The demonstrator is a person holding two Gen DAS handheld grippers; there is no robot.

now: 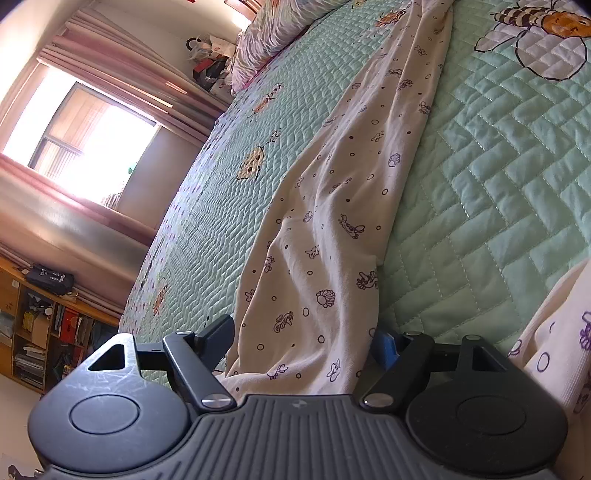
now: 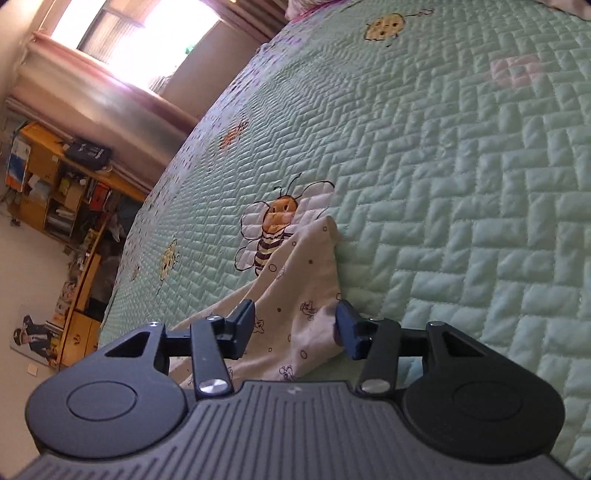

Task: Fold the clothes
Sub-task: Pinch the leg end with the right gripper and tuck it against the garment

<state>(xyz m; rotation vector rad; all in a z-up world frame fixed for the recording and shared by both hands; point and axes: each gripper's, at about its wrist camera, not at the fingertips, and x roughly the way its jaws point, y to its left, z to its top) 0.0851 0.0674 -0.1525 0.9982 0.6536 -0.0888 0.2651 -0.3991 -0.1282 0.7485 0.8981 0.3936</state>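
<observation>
**Left wrist and right wrist views: printed garment stretched along a quilted bed**

Left wrist view. The bed [image 1: 498, 192], covered by a mint-green quilt stitched in a brick pattern with bee and beehive motifs, fills the frame from 12 to 5 o'clock. A window [image 1: 85, 136] with pink curtains [image 1: 122, 85] stands at 9 to 10 o'clock, and a wooden bookshelf [image 1: 40, 332] sits at 8 o'clock. A floral pillow [image 1: 273, 33] lies at 12 o'clock. The cream garment [image 1: 332, 206], printed with small purple sea creatures and rings, runs as a long wrinkled strip over the quilt from 12 o'clock down to 6 o'clock, where its near end passes between the fingers of the left tongs [image 1: 306, 341]. These tongs are spread wide; the cloth lies in the gap, and whether either finger touches it cannot be told. Another fold of the same fabric shows at 4 o'clock.

Right wrist view. The quilt again occupies most of the frame, with a large bee motif [image 2: 273, 229] near centre. A corner of the garment [image 2: 306, 288] rises in a peak over the bee's lower part and drops toward 6 o'clock, lying between the fingers of the right tongs [image 2: 295, 328]. These tongs also stand apart, not pinched on the fabric.
</observation>
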